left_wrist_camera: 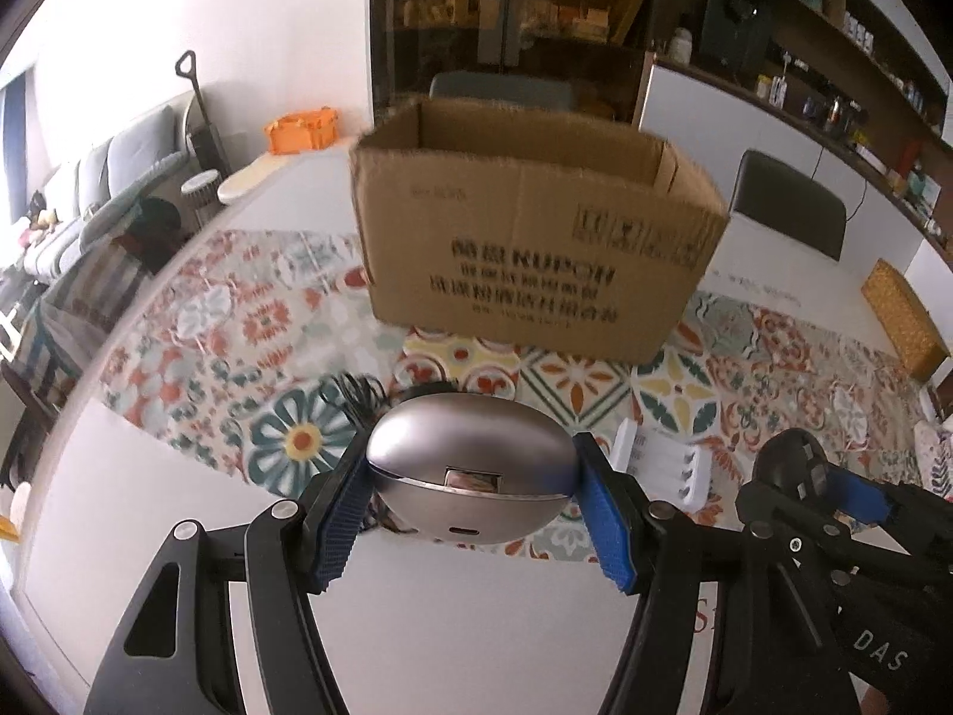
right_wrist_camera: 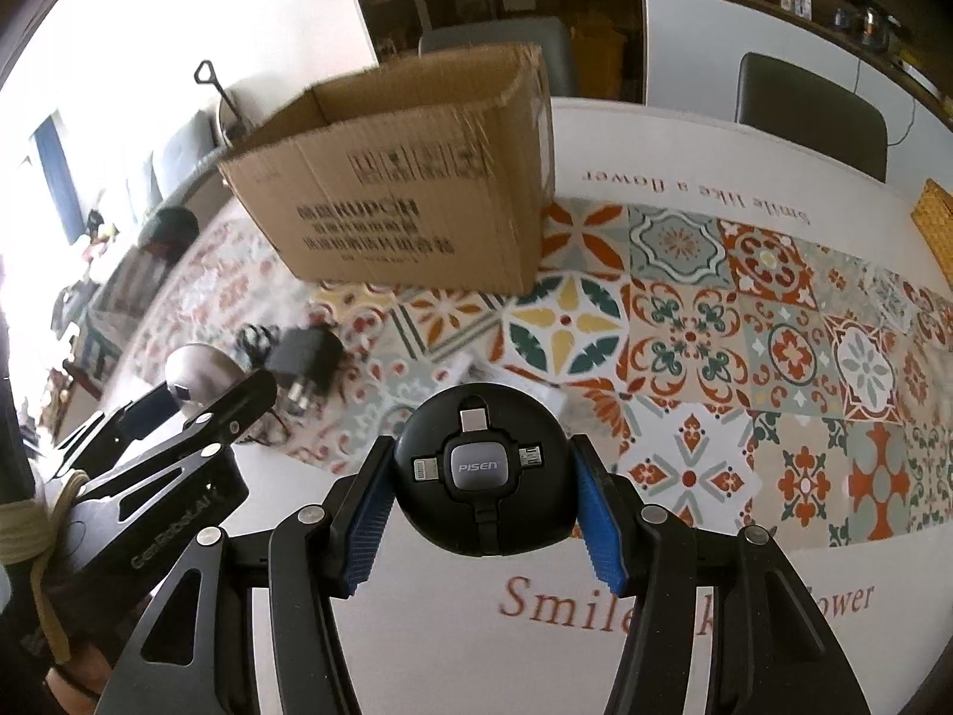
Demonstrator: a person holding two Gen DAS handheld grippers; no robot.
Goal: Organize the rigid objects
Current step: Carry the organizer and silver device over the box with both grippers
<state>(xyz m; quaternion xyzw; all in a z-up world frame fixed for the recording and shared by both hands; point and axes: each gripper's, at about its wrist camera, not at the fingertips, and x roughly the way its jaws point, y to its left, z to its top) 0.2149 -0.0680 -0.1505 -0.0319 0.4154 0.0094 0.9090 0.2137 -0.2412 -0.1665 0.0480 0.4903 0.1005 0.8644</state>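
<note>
My left gripper (left_wrist_camera: pixel 470 488) is shut on a silver oval case (left_wrist_camera: pixel 470 471) and holds it above the table, short of an open cardboard box (left_wrist_camera: pixel 530 244). My right gripper (right_wrist_camera: pixel 482 494) is shut on a round black PISEN cable hub (right_wrist_camera: pixel 482 471), held above the table. The box also shows in the right wrist view (right_wrist_camera: pixel 405 208), ahead and to the left. The left gripper with the silver case (right_wrist_camera: pixel 190 375) shows at the left of the right wrist view. The right gripper (left_wrist_camera: pixel 834 488) shows at the right of the left wrist view.
A black power adapter (right_wrist_camera: pixel 304 363) with a coiled cable lies on the patterned tablecloth (right_wrist_camera: pixel 774 345) near the box. A white item (left_wrist_camera: pixel 667 465) lies to the right of the silver case. A woven basket (left_wrist_camera: pixel 905 316) sits at the right table edge. Chairs (left_wrist_camera: pixel 786 202) stand behind the table.
</note>
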